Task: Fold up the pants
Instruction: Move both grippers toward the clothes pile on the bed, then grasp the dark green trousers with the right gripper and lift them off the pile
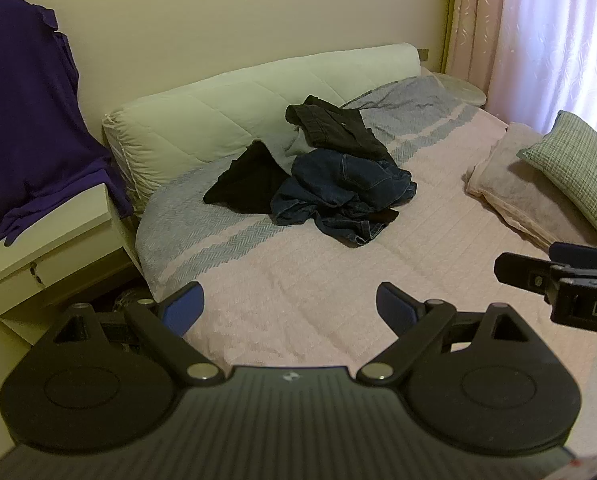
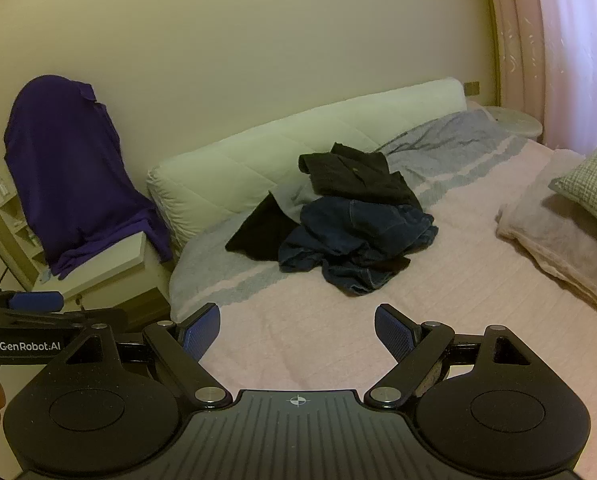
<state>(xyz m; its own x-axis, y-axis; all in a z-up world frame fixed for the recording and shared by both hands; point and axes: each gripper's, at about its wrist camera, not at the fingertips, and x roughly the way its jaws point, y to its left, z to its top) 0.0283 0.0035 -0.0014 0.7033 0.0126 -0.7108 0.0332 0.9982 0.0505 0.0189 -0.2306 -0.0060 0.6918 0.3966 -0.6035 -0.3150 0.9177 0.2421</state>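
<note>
Landmark: you have the bed (image 1: 338,280) in front of you, covered with a pink spread.
Pants: the heap of pants (image 1: 338,184) lies crumpled on the bed, toward its far side, just in front of the white quilted bolster (image 1: 238,108) along the wall. Dark blue jeans (image 2: 358,240) sit at the front of the heap, black trousers (image 2: 358,176) on top behind them, and another black garment (image 1: 246,180) at its left edge.
Left gripper: your left gripper (image 1: 290,308) hangs over the near edge of the bed, well short of the heap, blue pads spread wide with nothing between them.
Right gripper: your right gripper (image 2: 297,332) is likewise above the near part of the bed, fingers wide apart and empty.
Pillows: a checked pillow (image 1: 578,168) rests on a folded pink blanket (image 1: 518,192) at the bed's right side.
Beside the bed: a purple cloth (image 1: 30,112) drapes over something on the white nightstand (image 1: 38,248) to the bed's left.
</note>
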